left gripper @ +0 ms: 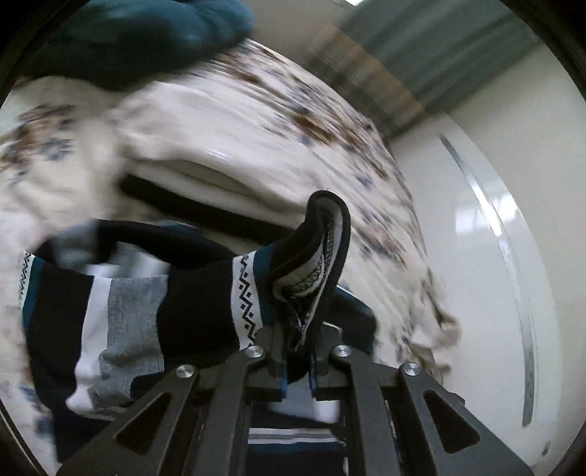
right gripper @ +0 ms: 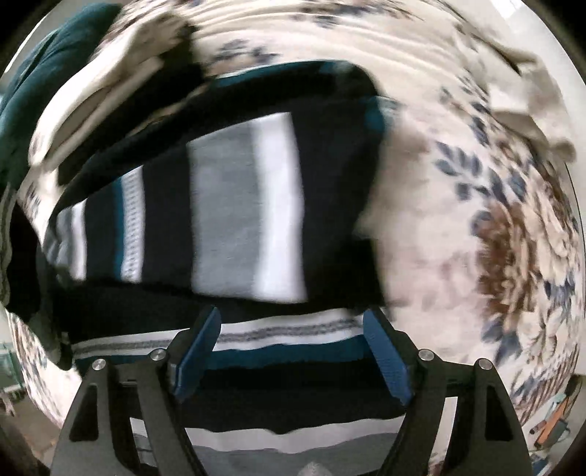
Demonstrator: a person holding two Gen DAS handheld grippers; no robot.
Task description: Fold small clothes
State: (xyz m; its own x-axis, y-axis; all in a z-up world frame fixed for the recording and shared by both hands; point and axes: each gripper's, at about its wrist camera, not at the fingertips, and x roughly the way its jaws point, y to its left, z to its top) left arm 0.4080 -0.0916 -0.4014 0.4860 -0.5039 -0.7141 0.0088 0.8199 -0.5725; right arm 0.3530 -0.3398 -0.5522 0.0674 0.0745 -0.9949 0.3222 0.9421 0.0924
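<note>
A small striped garment (left gripper: 139, 304) in black, white, grey and teal lies on a floral bedsheet (left gripper: 278, 121). My left gripper (left gripper: 298, 351) is shut on a black-edged hem of the garment, which sticks up between the fingers. In the right wrist view the same garment (right gripper: 227, 212) is spread in front of and under my right gripper (right gripper: 293, 340). That gripper is open, its blue pads (right gripper: 384, 351) wide apart above the striped cloth, holding nothing.
A dark teal cloth (left gripper: 146, 33) lies at the far side of the bed; it also shows in the right wrist view (right gripper: 40, 84). A folded cream cloth (left gripper: 205, 175) lies beyond the garment. A white wardrobe door (left gripper: 487, 227) stands to the right of the bed.
</note>
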